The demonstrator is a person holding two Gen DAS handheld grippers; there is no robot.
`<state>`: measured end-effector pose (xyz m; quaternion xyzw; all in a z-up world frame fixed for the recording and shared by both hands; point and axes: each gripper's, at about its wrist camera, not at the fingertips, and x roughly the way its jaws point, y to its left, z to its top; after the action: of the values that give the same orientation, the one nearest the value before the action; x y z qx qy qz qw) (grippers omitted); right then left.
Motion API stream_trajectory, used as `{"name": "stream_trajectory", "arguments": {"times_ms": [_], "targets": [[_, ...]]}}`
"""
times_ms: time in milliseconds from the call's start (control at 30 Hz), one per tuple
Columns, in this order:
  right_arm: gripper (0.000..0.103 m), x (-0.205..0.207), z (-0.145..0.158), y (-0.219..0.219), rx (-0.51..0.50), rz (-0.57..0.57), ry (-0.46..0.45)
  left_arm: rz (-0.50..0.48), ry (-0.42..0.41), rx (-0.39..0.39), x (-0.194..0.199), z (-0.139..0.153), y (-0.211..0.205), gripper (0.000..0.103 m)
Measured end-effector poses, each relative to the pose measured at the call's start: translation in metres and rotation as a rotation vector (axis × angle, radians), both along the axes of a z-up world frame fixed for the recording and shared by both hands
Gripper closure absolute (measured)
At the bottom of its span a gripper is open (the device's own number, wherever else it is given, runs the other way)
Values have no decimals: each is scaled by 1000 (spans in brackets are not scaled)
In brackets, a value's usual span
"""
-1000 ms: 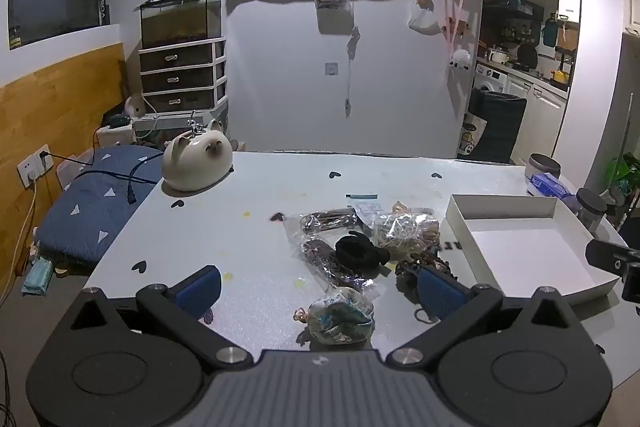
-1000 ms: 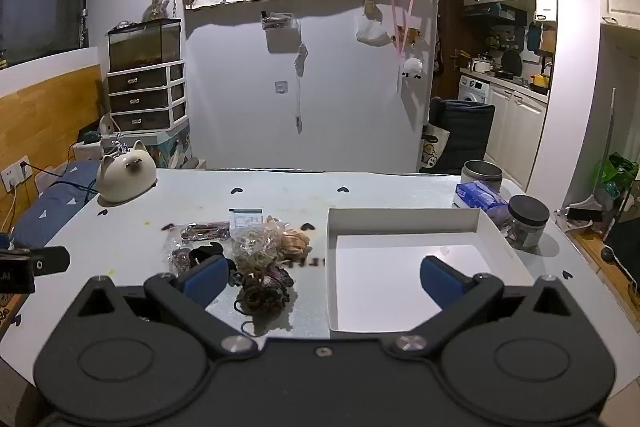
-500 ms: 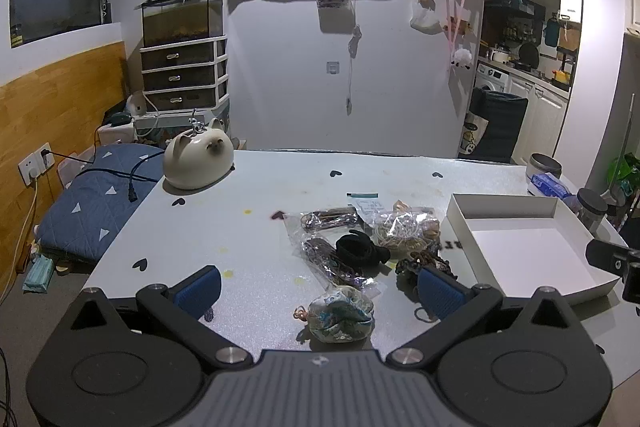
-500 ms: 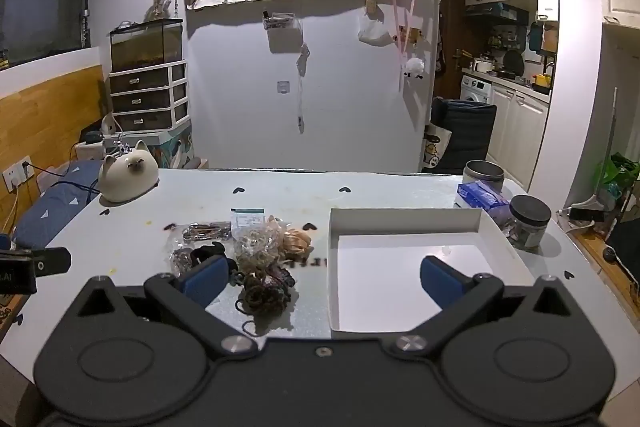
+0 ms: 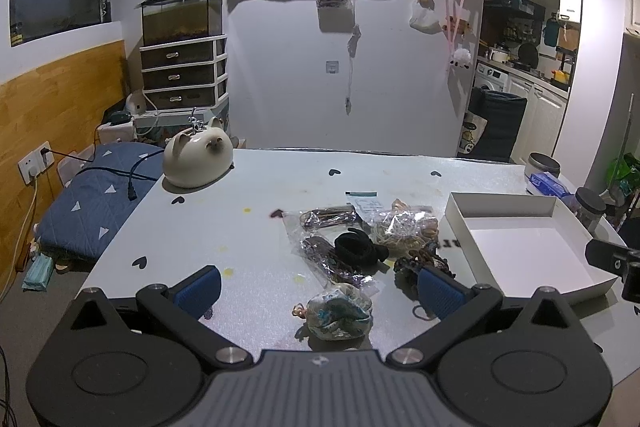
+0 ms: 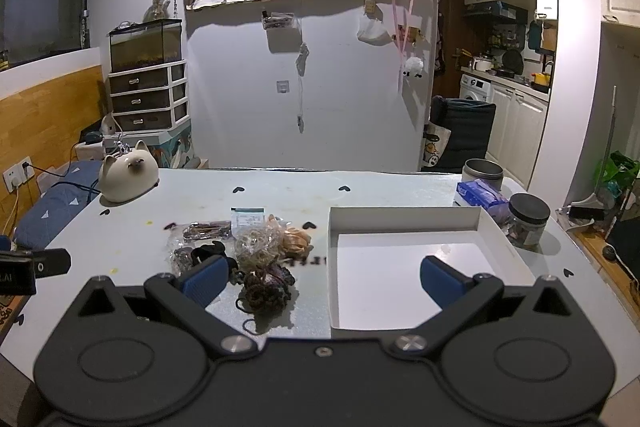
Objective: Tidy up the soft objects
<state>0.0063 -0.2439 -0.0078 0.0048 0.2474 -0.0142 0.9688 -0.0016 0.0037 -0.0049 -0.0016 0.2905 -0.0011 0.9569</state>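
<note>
table (image 5: 280, 187) | hair ties (image 5: 360, 247) | white box (image 5: 500, 205) | cat figure (image 5: 198, 159)

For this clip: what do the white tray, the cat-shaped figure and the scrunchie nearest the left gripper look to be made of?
White tray: thin card or paperboard, matte, judging by its folded, thin upright walls.
Cat-shaped figure: probably glazed ceramic; smooth, with soft highlights, though plastic is possible.
Scrunchie: gathered patterned fabric with a slight sheen, seemingly satin-like; its puckered folds show it.
</note>
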Motion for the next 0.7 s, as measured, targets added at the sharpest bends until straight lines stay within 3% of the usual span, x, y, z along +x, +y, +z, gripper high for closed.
{"name": "stream_trajectory", "arguments": {"times_ms": [700], "targets": [[0,-6,0,-3,7,-3,3,-1,0,0,-5,0,-3,0]]}}
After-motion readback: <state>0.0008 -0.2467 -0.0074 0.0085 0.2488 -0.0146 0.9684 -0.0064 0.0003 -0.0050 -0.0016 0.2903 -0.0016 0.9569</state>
